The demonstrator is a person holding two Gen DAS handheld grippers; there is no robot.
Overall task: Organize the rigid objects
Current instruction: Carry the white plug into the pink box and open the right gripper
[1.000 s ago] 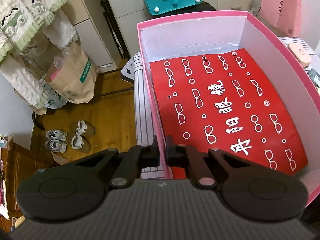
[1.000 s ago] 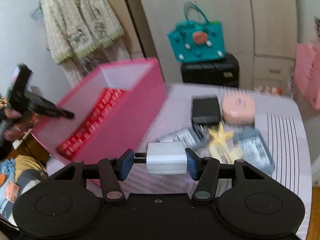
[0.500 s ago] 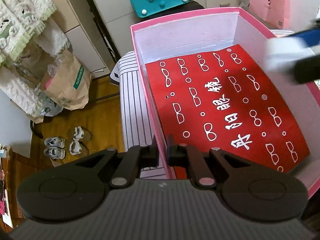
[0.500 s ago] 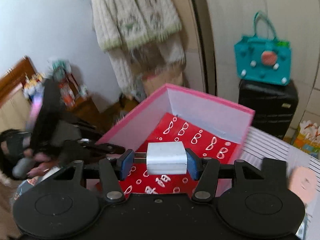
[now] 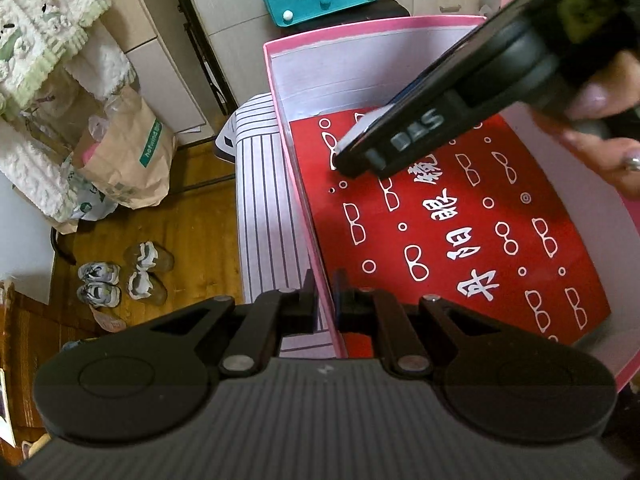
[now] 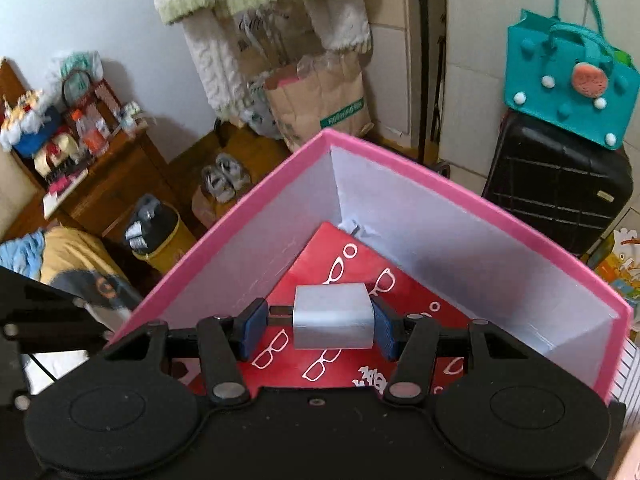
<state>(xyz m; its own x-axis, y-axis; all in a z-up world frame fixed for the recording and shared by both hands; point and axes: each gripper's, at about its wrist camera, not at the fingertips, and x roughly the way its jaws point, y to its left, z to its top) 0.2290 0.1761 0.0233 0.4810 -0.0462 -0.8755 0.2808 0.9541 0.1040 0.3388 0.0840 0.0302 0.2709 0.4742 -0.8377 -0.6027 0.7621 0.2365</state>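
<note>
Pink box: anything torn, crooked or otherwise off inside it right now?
One small thing: in the far corner of the pink box, the white lining is crumpled and torn above the red liner sheet. The liner lies flat. The right gripper holds the white charger squarely over it.

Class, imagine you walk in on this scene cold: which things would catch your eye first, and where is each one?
First, the pink box with its red glasses-print liner filling the middle. Next, the white charger plug, clamped in the right gripper just above the liner near the box's far corner. The left gripper pinches the box's near wall, and a teal handbag sits on a black suitcase behind.
</note>
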